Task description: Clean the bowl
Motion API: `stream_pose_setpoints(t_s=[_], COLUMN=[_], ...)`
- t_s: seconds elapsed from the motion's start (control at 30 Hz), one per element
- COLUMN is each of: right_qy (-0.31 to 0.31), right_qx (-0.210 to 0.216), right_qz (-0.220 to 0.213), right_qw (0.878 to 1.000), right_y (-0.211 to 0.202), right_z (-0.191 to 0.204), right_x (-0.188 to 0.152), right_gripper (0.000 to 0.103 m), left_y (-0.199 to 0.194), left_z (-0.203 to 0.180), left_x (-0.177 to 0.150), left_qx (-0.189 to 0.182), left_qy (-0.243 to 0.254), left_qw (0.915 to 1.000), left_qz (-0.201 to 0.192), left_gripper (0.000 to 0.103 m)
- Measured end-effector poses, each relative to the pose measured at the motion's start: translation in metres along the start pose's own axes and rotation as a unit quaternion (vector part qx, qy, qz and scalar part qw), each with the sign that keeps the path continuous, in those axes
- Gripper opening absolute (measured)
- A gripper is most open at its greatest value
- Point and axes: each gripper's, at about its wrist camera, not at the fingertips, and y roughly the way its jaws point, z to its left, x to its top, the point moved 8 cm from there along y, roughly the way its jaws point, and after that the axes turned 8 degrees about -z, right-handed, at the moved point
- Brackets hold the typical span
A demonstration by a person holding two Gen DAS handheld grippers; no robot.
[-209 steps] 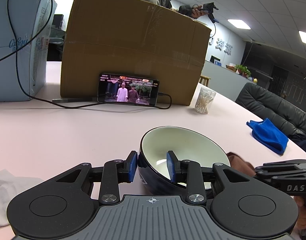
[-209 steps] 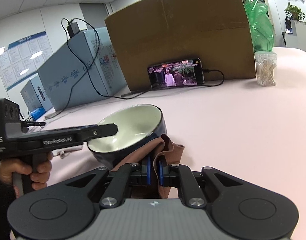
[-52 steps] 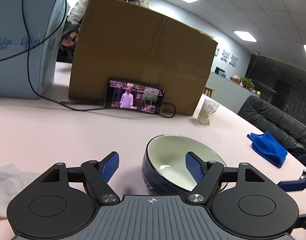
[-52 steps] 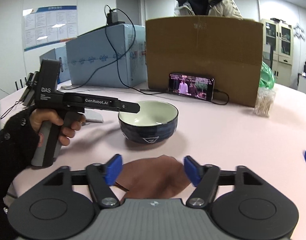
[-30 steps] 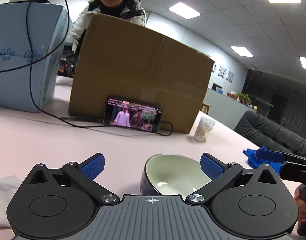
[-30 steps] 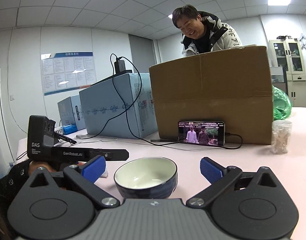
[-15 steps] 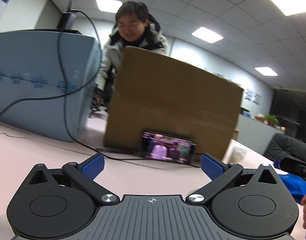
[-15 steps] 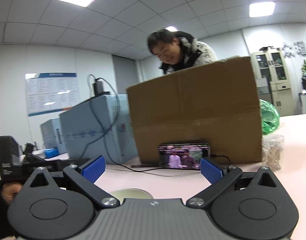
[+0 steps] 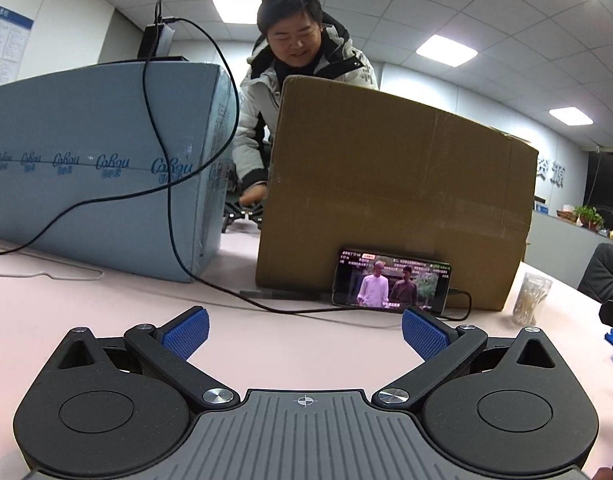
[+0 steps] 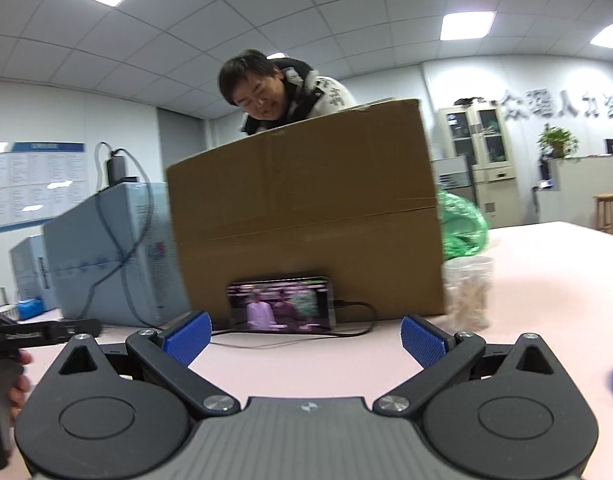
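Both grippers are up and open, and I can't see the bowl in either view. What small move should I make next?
Probably tilt the left gripper down toward the table. Both it and the right gripper have jaws wide and empty, facing the cardboard box and phone.

1. Bare pink table (image 9: 306, 344) lies directly ahead of both hand-held grippers.
2. Farther on, a phone (image 9: 391, 280) leans against a cardboard box (image 9: 394, 204), walling off the far side.
3. A blue carton (image 9: 102, 168) and trailing black cable (image 9: 266, 304) block the left.
4. A cotton-swab jar (image 9: 530, 298) stands to the right.
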Motion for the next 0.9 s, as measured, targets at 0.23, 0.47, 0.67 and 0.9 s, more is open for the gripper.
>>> stream_pose_setpoints(t_s=[0.23,0.47,0.67,0.9], right_qy=[-0.007,-0.025,-0.049,-0.071], right_qx=[-0.046,-0.068,-0.071,-0.075], right_qz=[0.005,0.013,0.013,0.015], right_qw=[0.999,0.997,0.996,0.995], right_y=[0.003,0.007,0.008,0.009], right_z=[-0.007,-0.005,0.003,0.010], right_x=[-0.006,-0.010,-0.011,-0.011], right_gripper=[0.103,0.103,0.103,0.103], left_y=[-0.005,-0.008,-0.007,-0.005], left_z=[0.001,-0.004,-0.004,-0.003], left_x=[0.005,0.004,0.006,0.004], left_qx=[0.043,0.060,0.060,0.059], left_qy=[0.033,0.063,0.069,0.068], left_qw=[0.9980,0.9952,0.9950,0.9952], left_qz=[-0.034,-0.045,-0.040,-0.039], left_gripper=[0.103,0.103,0.103,0.103])
